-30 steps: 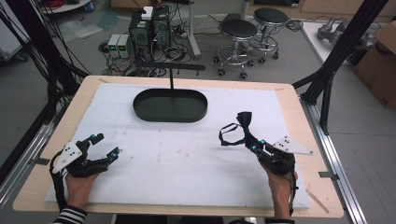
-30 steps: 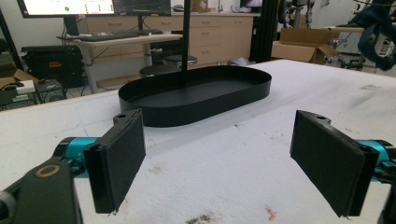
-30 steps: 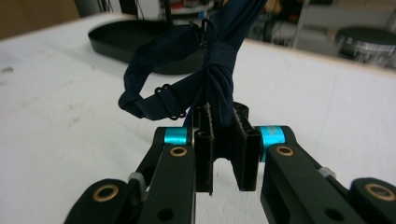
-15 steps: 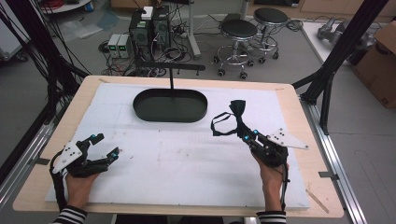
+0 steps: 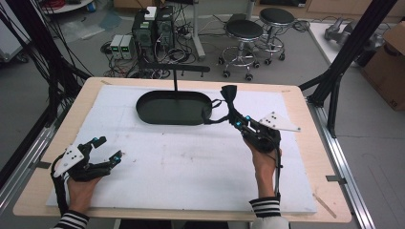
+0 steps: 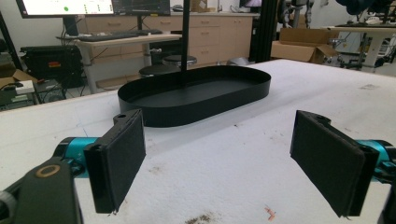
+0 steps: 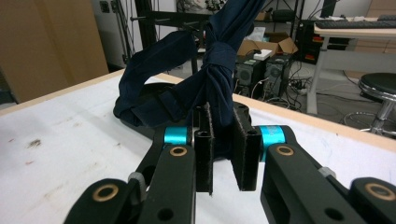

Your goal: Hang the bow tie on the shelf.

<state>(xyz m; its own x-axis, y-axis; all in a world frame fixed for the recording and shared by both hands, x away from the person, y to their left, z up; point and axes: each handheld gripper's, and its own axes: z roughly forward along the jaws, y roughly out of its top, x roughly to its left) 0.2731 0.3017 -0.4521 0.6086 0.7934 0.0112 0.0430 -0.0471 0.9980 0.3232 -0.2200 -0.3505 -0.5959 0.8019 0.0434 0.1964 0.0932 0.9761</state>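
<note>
Strap — pinched between right gripper jaws.

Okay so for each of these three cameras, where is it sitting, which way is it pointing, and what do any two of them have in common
High view: fixed above the person's side, looking forward and down on the white-covered table; both hands, the left gripper and the right gripper show.
Left gripper view: rides the left gripper low over the table, facing the black oval tray; its jaws stand wide apart.
Right gripper view: rides the right gripper, facing the knotted dark blue cloth that its jaws pinch.
Shared: the tray appears in the high view and the left gripper view.
</note>
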